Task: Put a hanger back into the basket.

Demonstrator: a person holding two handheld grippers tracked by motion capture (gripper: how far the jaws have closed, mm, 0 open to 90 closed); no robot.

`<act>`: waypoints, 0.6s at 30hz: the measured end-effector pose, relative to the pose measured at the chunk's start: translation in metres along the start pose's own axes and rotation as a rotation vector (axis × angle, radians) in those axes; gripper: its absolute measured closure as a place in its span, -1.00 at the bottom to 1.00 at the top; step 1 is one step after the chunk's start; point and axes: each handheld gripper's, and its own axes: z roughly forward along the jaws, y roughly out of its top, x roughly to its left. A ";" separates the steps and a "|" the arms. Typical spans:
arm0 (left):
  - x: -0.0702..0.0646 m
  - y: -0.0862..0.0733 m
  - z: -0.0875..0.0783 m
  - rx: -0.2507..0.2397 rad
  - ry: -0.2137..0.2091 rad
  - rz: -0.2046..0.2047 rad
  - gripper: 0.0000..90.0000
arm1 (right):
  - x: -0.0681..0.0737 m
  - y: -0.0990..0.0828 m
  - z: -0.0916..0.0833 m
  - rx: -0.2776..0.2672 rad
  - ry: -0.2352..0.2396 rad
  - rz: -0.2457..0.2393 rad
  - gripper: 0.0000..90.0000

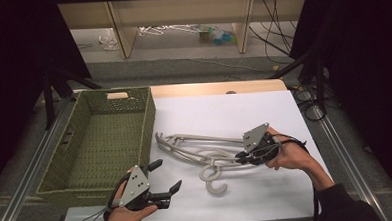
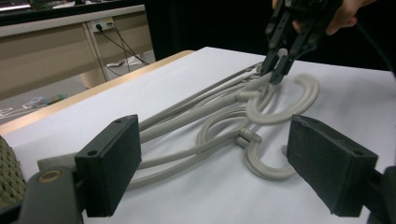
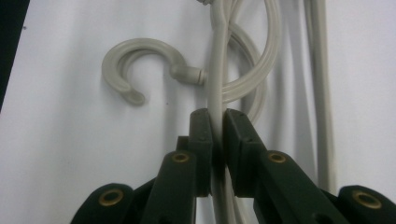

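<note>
Basket (image 1: 97,140) bare inside — hangers (image 1: 196,150) beside it

Pale grey plastic hangers (image 1: 195,148) on a white sheet (image 1: 244,113) — left, an olive-green woven basket (image 1: 92,140) — black grippers.

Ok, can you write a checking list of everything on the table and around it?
Surface: white sheet covering a wooden table; wood edge shows at the far side.
Job's things: grey plastic hangers, tangled in a pile on the sheet; green woven basket at the left, nothing seen inside.
Clutter: nothing seen on the sheet.
Grippers: right gripper shut on a hanger bar; left gripper open, near the basket, holding nothing.
Cables: a cable trails from each gripper; black cables on the floor at the far right.
Surroundings: wooden bench legs beyond the table, small litter on the floor, dark curtains at both sides.
</note>
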 end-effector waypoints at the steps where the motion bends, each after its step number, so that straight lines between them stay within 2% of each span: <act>1: -0.001 0.000 0.005 0.014 0.000 0.008 -0.59 | 0.000 0.000 -0.003 -0.003 -0.001 0.002 0.81; 2: -0.002 0.001 0.009 0.024 0.001 0.030 -0.57 | 0.000 -0.001 -0.005 -0.011 0.006 0.008 0.81; 3: -0.004 0.001 0.013 0.033 0.006 0.049 -0.55 | -0.001 -0.002 -0.008 -0.018 -0.006 0.011 0.81; 4: -0.005 0.002 0.018 0.043 0.011 0.077 -0.54 | 0.000 -0.003 -0.010 -0.019 -0.001 0.009 0.81; 6: -0.008 0.004 0.028 0.061 0.018 0.106 -0.52 | 0.002 -0.005 -0.015 -0.022 0.017 0.005 0.81; 7: -0.008 0.004 0.028 0.061 0.018 0.106 -0.52 | 0.003 -0.005 -0.017 -0.025 0.011 0.010 0.81; 8: -0.010 0.004 0.039 0.075 0.013 0.119 -0.51 | 0.002 -0.006 -0.019 -0.036 -0.001 0.011 0.82; 9: -0.010 0.004 0.039 0.075 0.013 0.119 -0.50 | 0.002 -0.006 -0.019 -0.036 -0.001 0.011 0.82; 10: -0.012 0.004 0.050 0.108 0.032 0.123 -0.50 | 0.003 -0.008 -0.021 -0.047 -0.006 0.027 0.82; 12: -0.011 0.006 0.058 0.132 0.033 0.106 -0.49 | 0.004 -0.009 -0.022 -0.039 -0.001 0.031 0.82; 15: -0.010 0.006 0.066 0.136 0.060 0.125 -0.47 | 0.006 -0.010 -0.024 -0.039 0.006 0.033 0.82; 18: -0.010 0.010 0.074 0.137 0.057 0.168 -0.45 | 0.009 -0.013 -0.027 -0.034 0.010 0.027 0.82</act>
